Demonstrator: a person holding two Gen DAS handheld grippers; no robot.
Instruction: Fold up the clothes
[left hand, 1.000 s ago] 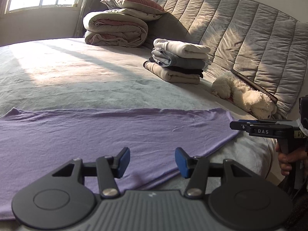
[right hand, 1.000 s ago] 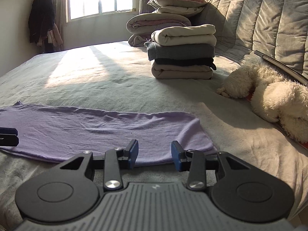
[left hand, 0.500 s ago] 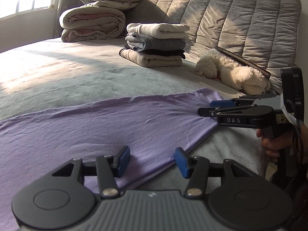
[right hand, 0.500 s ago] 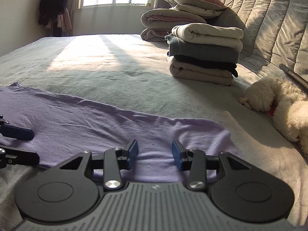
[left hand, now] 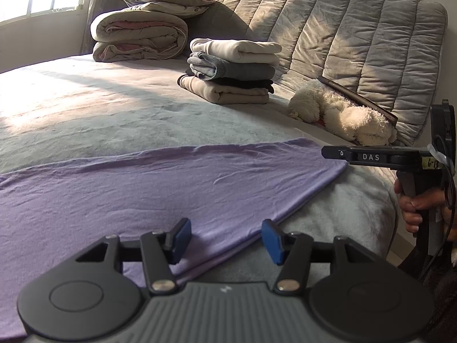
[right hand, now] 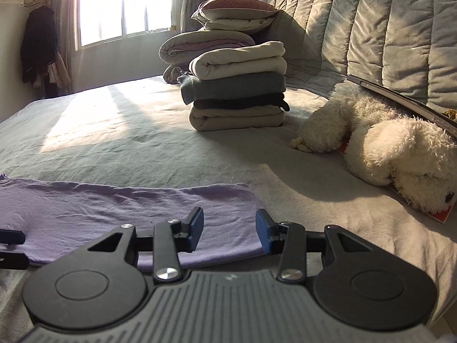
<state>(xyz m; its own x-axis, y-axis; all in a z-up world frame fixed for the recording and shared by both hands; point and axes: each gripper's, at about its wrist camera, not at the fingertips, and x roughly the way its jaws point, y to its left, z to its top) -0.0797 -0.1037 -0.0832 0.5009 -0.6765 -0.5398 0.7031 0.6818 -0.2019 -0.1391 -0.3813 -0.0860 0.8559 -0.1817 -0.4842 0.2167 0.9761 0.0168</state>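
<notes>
The lilac garment (left hand: 171,183) lies flat along the bed's (left hand: 114,120) near edge. Left gripper (left hand: 225,238) fingers are opening, empty; right gripper (right hand: 228,230) fingers apart, empty. Only the left view shows the hand (left hand: 414,208); only the right, hanging clothes (right hand: 40,45).

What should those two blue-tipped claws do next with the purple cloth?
Probably ease forward and pinch its near edge. Both the left gripper and right gripper are open, holding nothing, and the purple garment lies flat, still unfolded lengthwise.
</notes>
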